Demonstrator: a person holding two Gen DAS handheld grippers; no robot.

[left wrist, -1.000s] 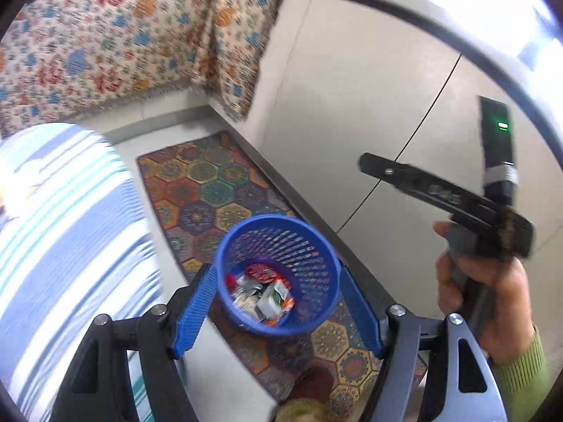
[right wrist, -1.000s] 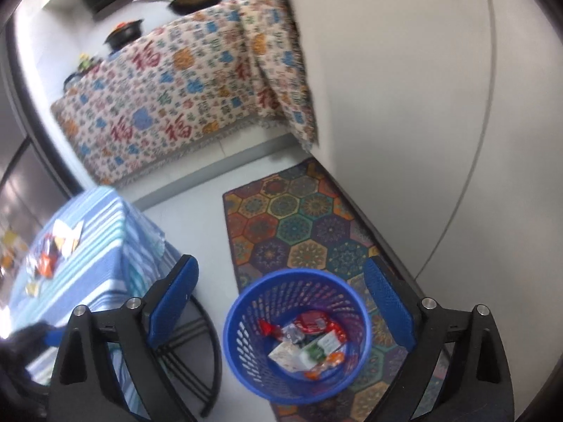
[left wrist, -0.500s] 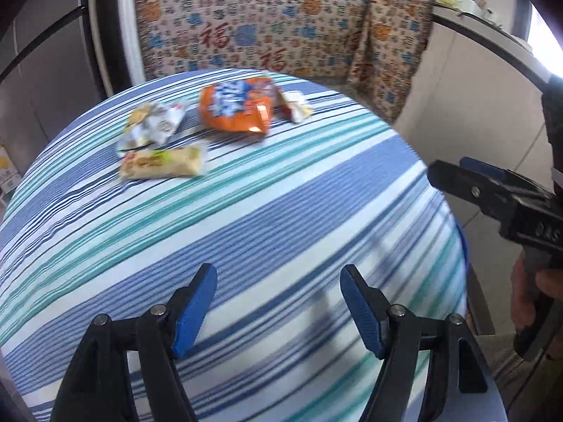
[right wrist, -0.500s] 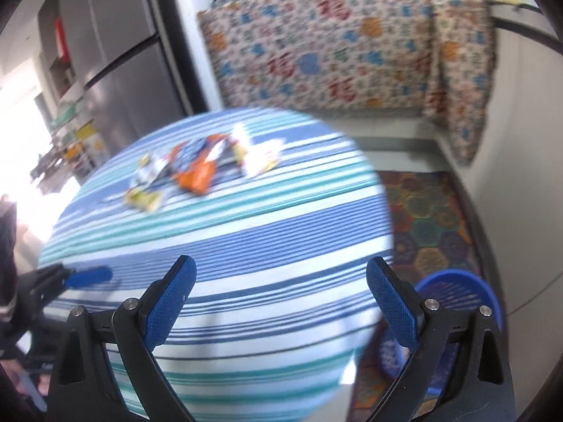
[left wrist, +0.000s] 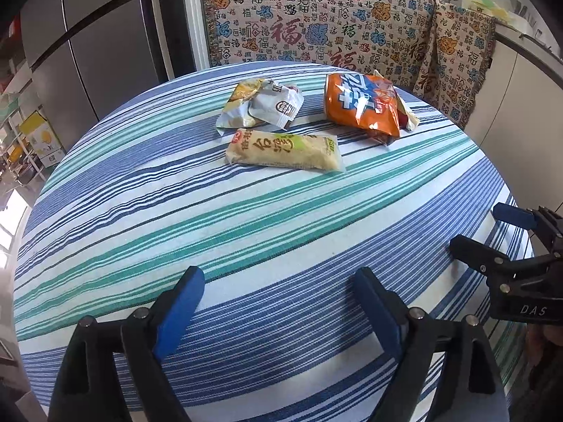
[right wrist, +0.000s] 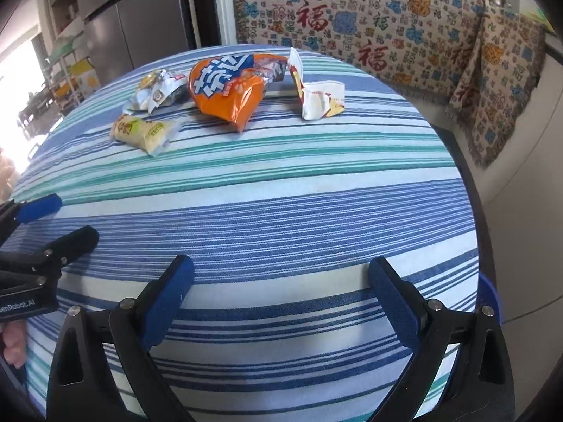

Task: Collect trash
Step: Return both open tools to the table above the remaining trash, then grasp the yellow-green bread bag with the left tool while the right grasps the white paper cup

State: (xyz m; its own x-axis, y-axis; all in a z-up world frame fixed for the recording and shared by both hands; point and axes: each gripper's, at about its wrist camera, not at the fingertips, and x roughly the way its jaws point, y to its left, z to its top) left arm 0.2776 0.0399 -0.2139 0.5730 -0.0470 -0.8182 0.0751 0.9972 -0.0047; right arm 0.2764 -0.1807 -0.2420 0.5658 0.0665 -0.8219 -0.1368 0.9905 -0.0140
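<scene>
Several snack wrappers lie at the far side of the round table with the striped cloth (left wrist: 246,232): an orange bag (left wrist: 362,105) (right wrist: 225,84), a beige packet (left wrist: 285,149) (right wrist: 142,132), a crumpled silver wrapper (left wrist: 260,103) (right wrist: 155,89) and a white torn wrapper (right wrist: 320,100). My left gripper (left wrist: 278,281) hovers over the near side, well short of them; its jaws are opening with nothing between them. To its right, my right gripper (right wrist: 280,267) stands open and empty over the table's near right part. Each gripper also shows in the other's view, the right gripper (left wrist: 478,227) and the left gripper (right wrist: 70,218).
A counter draped in a patterned cloth (left wrist: 316,24) runs behind the table, with pans on top. A grey fridge (left wrist: 88,52) stands at the back left. The blue basket's rim (right wrist: 489,292) peeks out below the table's right edge. White cabinet fronts (right wrist: 527,193) lie to the right.
Both views swung from the blue basket on the floor up to the table. The wrappers now sit closer in view. The left jaws stand wider apart.
</scene>
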